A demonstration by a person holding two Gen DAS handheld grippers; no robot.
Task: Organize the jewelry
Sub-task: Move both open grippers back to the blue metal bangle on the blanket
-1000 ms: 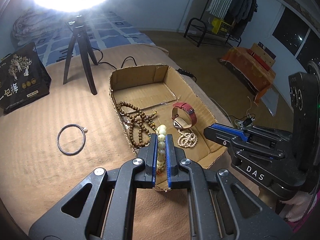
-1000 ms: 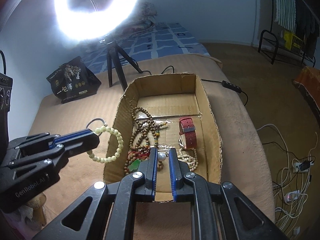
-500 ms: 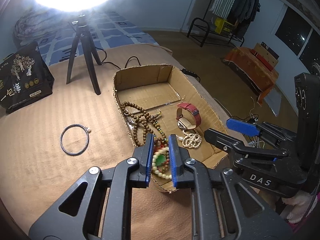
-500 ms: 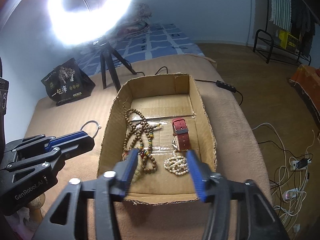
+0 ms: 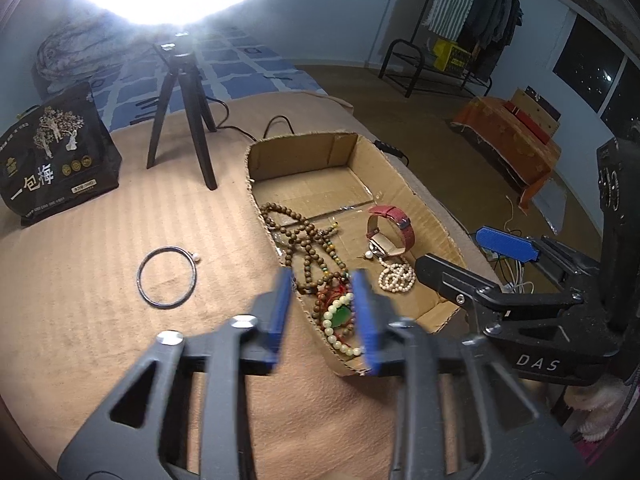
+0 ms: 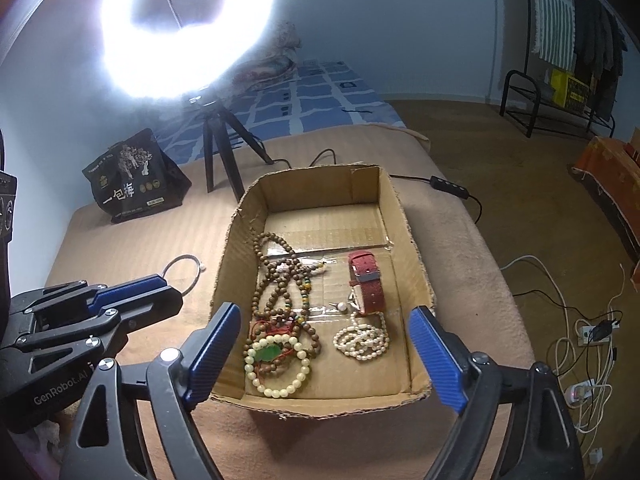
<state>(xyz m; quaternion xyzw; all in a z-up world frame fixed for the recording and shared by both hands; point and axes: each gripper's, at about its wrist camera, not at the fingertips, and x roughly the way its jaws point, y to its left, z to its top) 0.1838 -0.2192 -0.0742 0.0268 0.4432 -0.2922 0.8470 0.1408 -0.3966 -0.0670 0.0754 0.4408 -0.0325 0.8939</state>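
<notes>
A cardboard box holds brown wooden beads, a red-strapped watch, a white pearl string and a pale bead bracelet lying over a green pendant on red cord. My left gripper is open and empty, just above the box's near left corner. My right gripper is wide open and empty over the box's near end. A dark bangle lies on the beige cover left of the box.
A ring light on a black tripod stands behind the box. A black printed bag sits at the back left. A cable with an inline switch runs off the right edge. More cables lie on the floor.
My left gripper opened and let the pale bead bracelet drop into the box. My right gripper released a small pearl piece into the box, opened wide and drew back.
</notes>
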